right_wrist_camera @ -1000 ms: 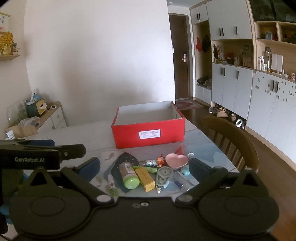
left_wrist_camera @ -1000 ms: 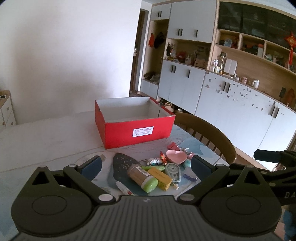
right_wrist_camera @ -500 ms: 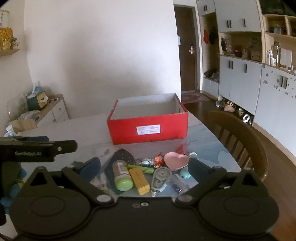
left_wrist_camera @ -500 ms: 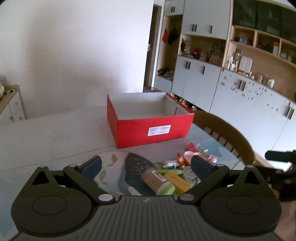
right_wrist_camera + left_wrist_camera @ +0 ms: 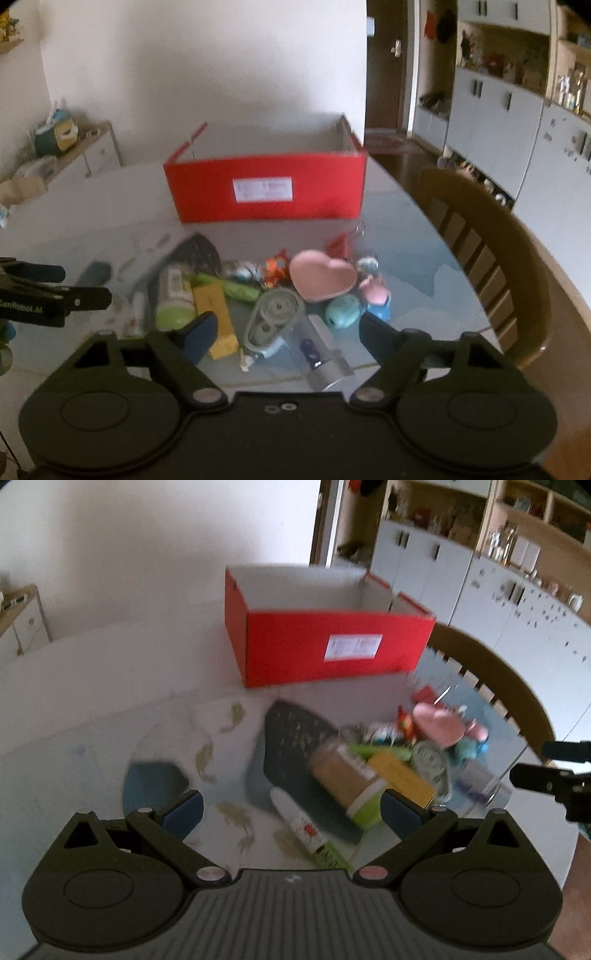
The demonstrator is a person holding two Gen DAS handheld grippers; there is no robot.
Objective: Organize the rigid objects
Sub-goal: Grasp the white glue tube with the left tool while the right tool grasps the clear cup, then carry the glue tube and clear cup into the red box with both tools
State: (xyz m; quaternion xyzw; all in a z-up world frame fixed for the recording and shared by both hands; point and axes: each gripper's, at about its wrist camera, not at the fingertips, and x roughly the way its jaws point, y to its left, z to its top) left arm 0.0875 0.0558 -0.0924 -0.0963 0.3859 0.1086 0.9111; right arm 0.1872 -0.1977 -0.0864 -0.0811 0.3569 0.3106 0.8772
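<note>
Small hard things heaped on the surface [image 5: 424,258] before an open red box [image 5: 266,188]: pink heart dish [image 5: 323,277], green-capped bottle [image 5: 173,295], yellow carton [image 5: 216,314], tape roller [image 5: 275,317]. Right hand-held gripper [image 5: 282,332] above the heap, jaws closing, gripping nothing. Left hand-held gripper [image 5: 291,810] spread wide, empty.

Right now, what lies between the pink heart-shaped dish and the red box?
In the right wrist view, a small red clip sits between the pink heart-shaped dish and the red box; otherwise bare tabletop.
</note>
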